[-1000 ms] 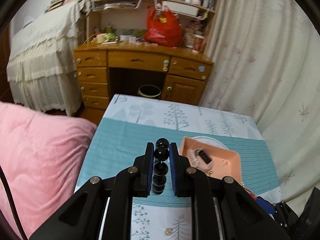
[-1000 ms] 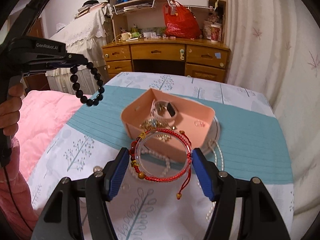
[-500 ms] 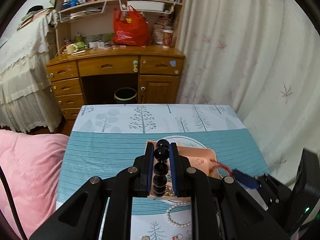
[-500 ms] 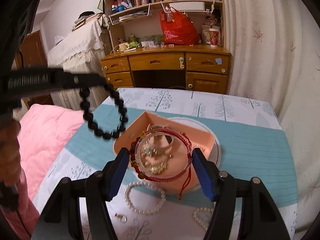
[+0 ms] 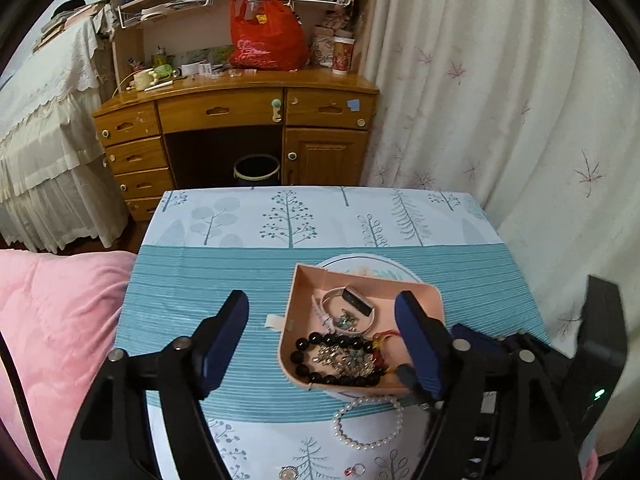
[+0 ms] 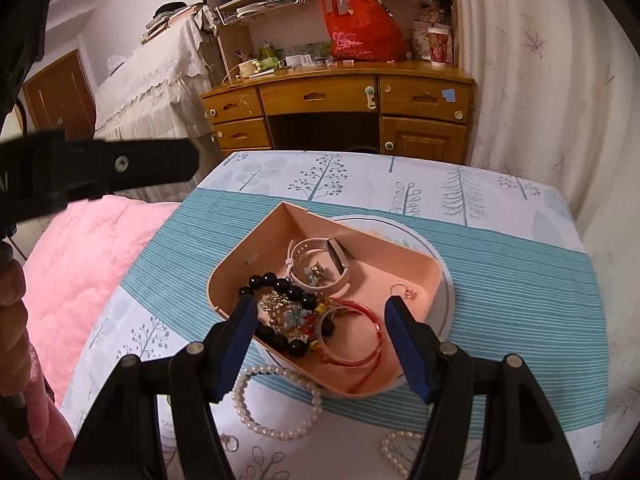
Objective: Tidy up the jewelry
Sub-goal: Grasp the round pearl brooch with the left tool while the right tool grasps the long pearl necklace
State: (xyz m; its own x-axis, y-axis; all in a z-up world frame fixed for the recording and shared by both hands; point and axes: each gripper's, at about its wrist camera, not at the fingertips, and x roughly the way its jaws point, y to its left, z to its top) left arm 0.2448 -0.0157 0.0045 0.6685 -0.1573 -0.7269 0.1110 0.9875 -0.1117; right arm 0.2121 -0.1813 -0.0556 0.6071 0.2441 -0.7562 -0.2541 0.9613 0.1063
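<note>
A pink tray (image 5: 297, 280) (image 6: 286, 210) sits on a white round plate on the tree-print cloth. In it lie a black bead bracelet (image 5: 320, 338) (image 6: 296, 292), a red cord bracelet (image 6: 358, 336), a white strap watch (image 5: 348, 300) (image 6: 320, 256) and small charms. My left gripper (image 5: 320, 344) hovers over the tray's near left corner. Its jaws are opening and nothing is pressed between them. My right gripper (image 6: 322, 346) stands open above the tray's near edge, and the red bracelet lies loose in the tray beneath it, clear of both pads.
A pearl bracelet (image 5: 368, 424) (image 6: 276, 400) lies on the cloth just in front of the tray, with another pearl strand (image 6: 400, 448) and small rings (image 6: 230, 442) nearer. A pink blanket (image 5: 52, 320) is on the left, a curtain (image 5: 520, 120) on the right and a wooden desk (image 5: 236, 112) behind.
Both grippers moved over the tray. The left jaws sprang apart and the black bead bracelet dropped into the tray. The red bracelet left the right jaws and now lies in the tray.
</note>
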